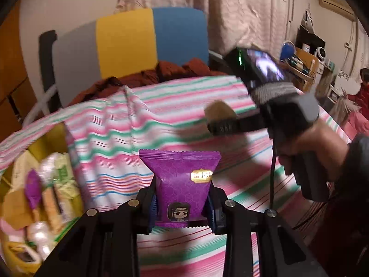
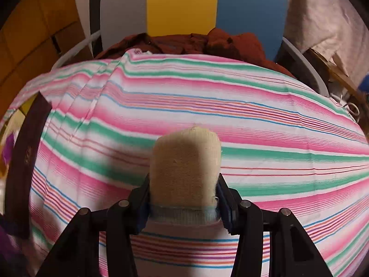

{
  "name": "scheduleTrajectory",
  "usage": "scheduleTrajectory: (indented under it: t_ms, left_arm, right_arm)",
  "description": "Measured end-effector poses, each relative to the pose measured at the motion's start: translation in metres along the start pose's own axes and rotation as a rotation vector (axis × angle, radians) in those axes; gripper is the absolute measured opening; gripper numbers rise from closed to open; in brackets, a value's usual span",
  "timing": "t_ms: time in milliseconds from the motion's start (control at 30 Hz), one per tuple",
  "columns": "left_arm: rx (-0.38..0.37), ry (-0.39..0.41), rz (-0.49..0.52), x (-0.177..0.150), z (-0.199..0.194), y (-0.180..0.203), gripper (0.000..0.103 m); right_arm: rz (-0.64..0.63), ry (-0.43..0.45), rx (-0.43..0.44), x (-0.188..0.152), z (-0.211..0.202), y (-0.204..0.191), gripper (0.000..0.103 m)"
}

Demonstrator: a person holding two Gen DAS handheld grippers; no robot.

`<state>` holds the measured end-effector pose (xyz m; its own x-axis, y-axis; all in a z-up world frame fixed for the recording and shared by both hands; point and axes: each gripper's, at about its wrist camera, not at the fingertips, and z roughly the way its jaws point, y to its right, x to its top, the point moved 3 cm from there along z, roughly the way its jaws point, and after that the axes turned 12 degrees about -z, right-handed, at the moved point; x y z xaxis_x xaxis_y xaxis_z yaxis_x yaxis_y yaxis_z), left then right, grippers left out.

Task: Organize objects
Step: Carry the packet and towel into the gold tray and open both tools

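Right now the purple snack bag (image 1: 182,191) sits low in the middle of the left picture, squeezed between the left gripper (image 1: 182,204) jaws, and the soft cream sock (image 2: 184,173) sits low in the middle of the right picture, pinched in the right gripper (image 2: 184,198). The snack bag is thin and slippery, so if it tips or the squeeze gets loose, it could slide out and drop on the striped cloth (image 2: 253,115) and miss the box of snacks (image 1: 34,196) at the lower left. The two grippers are close together over the cloth, so they might bump, and the squishy sock could pop out too.
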<state>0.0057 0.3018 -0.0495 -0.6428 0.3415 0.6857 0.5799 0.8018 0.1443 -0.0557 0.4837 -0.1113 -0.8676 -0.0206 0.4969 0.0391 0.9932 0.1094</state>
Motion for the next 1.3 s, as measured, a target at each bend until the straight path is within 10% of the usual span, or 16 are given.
scheduleTrajectory:
  t_ms: [567, 1300]
  left_arm:
    - [0.098, 0.087, -0.167, 0.000, -0.063, -0.095, 0.033]
    - [0.244, 0.157, -0.496, -0.021, -0.106, -0.255, 0.033]
  right_arm:
    - [-0.029, -0.002, 0.019, 0.007, -0.040, -0.057, 0.051]
    - [-0.156, 0.195, 0.336, 0.050, -0.105, -0.251, 0.052]
